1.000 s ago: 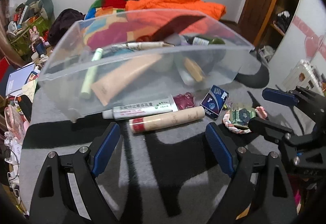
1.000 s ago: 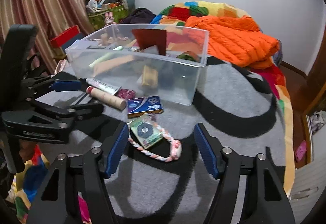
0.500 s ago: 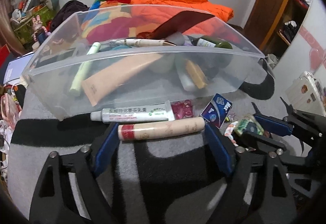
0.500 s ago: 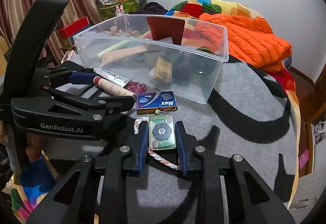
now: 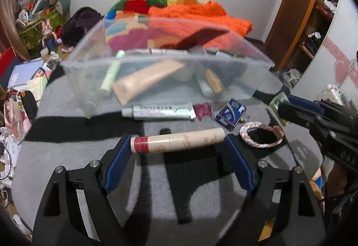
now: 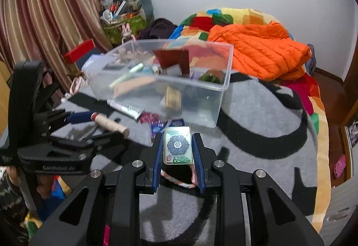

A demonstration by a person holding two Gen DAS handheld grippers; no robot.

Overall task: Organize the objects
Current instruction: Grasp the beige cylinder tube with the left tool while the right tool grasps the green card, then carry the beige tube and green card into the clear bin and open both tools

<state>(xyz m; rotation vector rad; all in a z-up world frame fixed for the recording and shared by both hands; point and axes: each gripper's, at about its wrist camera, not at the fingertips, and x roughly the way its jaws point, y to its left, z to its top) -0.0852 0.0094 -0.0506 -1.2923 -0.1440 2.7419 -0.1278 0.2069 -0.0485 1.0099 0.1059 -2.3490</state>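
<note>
My left gripper (image 5: 177, 145) is shut on a beige tube with a red end (image 5: 176, 144), gripped end to end and lifted above the grey blanket; it also shows in the right wrist view (image 6: 109, 124). My right gripper (image 6: 177, 149) is shut on a small green flowered box (image 6: 177, 148), raised above the blanket. A clear plastic bin (image 5: 257, 87) with several tubes and bottles stands ahead; it also shows in the right wrist view (image 6: 220, 102). A white toothpaste tube (image 5: 160, 111), a blue box (image 5: 230, 113) and a rope ring (image 5: 260, 134) lie in front of the bin.
The grey and black blanket (image 6: 257, 152) covers the bed. An orange quilted jacket (image 6: 257, 51) and a colourful quilt (image 5: 138, 4) lie behind the bin. Clutter and a striped curtain (image 6: 44, 10) stand at the left.
My left gripper closed on the beige tube and lifted it. My right gripper, shut on the flowered box, raised it off the rope ring, which stays on the blanket.
</note>
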